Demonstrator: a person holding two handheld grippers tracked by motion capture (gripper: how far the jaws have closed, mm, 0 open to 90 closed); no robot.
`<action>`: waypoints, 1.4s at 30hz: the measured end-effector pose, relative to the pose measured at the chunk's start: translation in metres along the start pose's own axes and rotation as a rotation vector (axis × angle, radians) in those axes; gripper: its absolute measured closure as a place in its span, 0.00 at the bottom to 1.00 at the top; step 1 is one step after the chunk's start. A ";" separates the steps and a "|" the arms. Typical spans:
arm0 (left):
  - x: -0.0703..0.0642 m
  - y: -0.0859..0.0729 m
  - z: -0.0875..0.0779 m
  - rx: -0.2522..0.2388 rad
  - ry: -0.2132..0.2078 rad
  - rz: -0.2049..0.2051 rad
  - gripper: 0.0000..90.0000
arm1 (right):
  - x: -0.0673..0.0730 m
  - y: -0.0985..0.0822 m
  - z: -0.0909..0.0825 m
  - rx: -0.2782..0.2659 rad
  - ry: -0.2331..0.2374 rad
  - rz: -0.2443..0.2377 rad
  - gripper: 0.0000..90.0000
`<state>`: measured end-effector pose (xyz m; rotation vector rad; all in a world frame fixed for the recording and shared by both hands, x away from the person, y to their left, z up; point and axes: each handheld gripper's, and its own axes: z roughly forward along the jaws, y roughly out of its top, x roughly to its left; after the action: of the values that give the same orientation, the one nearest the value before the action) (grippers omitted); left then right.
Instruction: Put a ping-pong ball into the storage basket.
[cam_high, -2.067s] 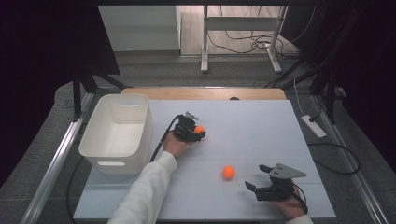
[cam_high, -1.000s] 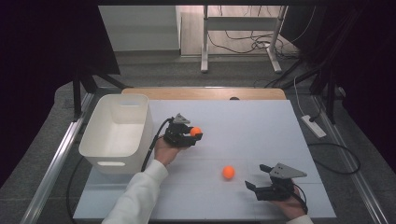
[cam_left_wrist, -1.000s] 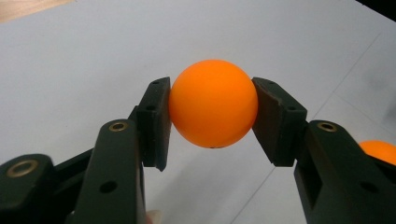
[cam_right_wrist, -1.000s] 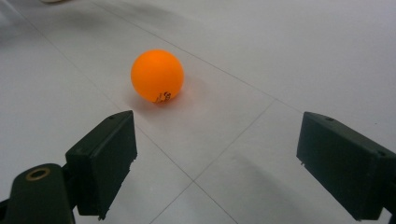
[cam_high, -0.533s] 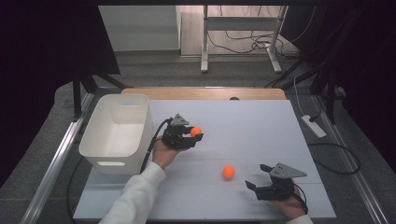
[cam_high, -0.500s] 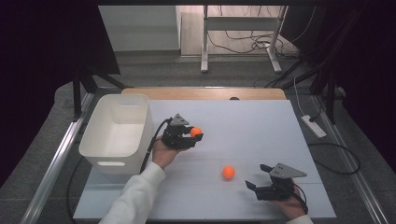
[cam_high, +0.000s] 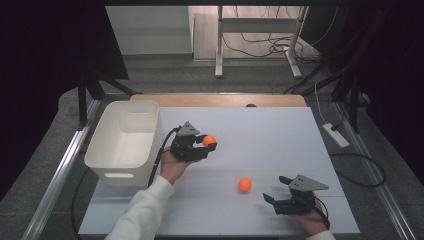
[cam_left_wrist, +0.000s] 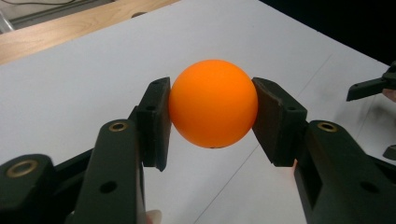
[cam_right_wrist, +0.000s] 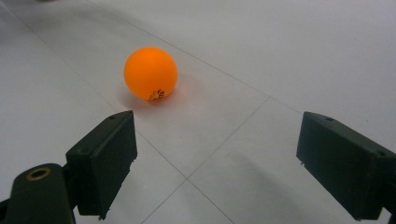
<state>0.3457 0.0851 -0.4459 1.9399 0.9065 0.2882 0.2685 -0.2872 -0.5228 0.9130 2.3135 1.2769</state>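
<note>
Holding an orange ball (cam_left_wrist: 213, 103) between its 2 black jaws, the left hand-held gripper (cam_high: 206, 144) is up above the white tabletop (cam_high: 280, 135). In the left gripper view the ball sits snug in the middle, and each jaw pad presses on 1 side of it. In the high view this ball (cam_high: 209, 141) is at the tip of the left hand-held gripper, just to the right of the white bin (cam_high: 120, 162). The bin stands on the left side of the tabletop. A black cable (cam_high: 159, 159) runs down from the left hand-held gripper past the hand (cam_high: 172, 167) that holds it, and a white sleeve (cam_high: 142, 216) comes in from the bottom.

The right hand-held gripper (cam_high: 270, 200) is low at the near right part of the tabletop. Its jaws are spread wide apart and hold nothing. A grey plate with 3 corners (cam_high: 308, 183) sits on top of it.

A second orange ball (cam_high: 244, 184) lies on the tabletop, between the 2 hand-held grippers and closer to the right 1. In the right gripper view this ball (cam_right_wrist: 150, 73) rests ahead of the open jaws, nearer the left jaw, and touches neither. It has a small dark mark (cam_right_wrist: 156, 95) low on its side.

A strip of bare wood (cam_high: 220, 100) shows along the far edge of the tabletop.
</note>
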 end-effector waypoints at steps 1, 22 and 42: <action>-0.001 0.000 -0.001 -0.001 0.000 0.004 0.56 | 0.000 0.000 0.000 0.001 -0.001 -0.002 0.13; -0.012 0.001 -0.021 -0.046 0.023 0.050 0.56 | -0.001 -0.001 0.000 0.002 -0.006 0.000 0.13; -0.016 0.006 -0.046 -0.122 0.023 0.057 0.56 | 0.001 -0.001 0.000 0.006 -0.005 -0.006 0.13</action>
<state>0.3121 0.1027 -0.4139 1.8546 0.8303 0.3907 0.2678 -0.2869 -0.5236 0.9096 2.3156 1.2652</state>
